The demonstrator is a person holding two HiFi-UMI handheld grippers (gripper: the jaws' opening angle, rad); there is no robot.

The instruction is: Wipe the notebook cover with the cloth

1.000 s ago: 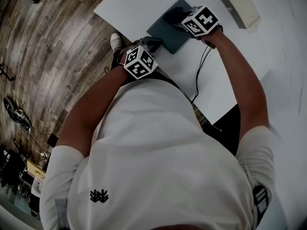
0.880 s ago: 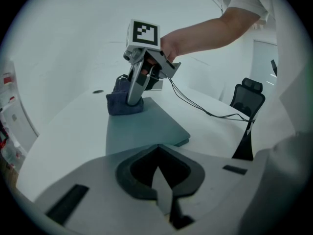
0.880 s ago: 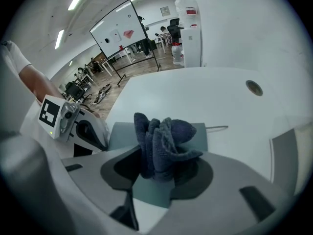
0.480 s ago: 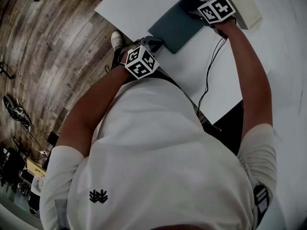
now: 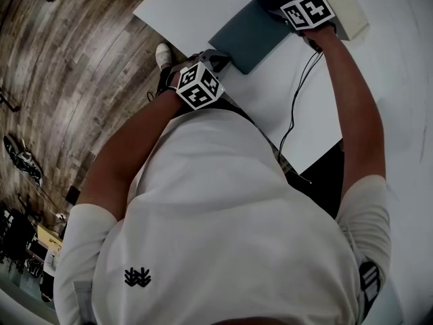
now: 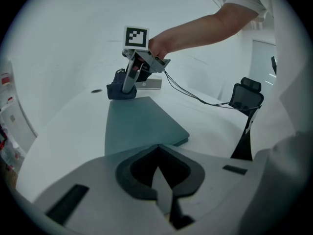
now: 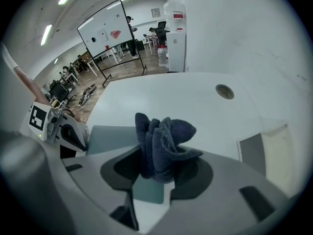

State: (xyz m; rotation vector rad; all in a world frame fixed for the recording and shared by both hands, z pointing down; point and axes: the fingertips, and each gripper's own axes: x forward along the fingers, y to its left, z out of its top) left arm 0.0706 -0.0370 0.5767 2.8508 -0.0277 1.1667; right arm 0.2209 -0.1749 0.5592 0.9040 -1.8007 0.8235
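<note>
A teal notebook (image 5: 249, 36) lies flat on the white table (image 5: 203, 5). My right gripper (image 5: 287, 5) is shut on a bunched dark blue cloth (image 7: 164, 141) and holds it down at the notebook's far corner. From the left gripper view the cloth (image 6: 120, 90) rests on the far end of the notebook (image 6: 139, 124) under the right gripper (image 6: 128, 84). My left gripper (image 5: 218, 59) sits at the notebook's near corner. Its jaws are closed on that corner, which disappears under the left gripper (image 6: 161, 190).
A flat beige tray (image 5: 342, 5) lies just beyond the right gripper. A black cable (image 5: 298, 93) trails across the table towards the person. The table has a round hole (image 7: 225, 91). A black stand (image 6: 247, 99) rises at the table's right edge. Wooden floor (image 5: 81, 59) lies to the left.
The right gripper has slid the cloth along the cover from its middle to the far corner. The left gripper has stayed at the near corner.
</note>
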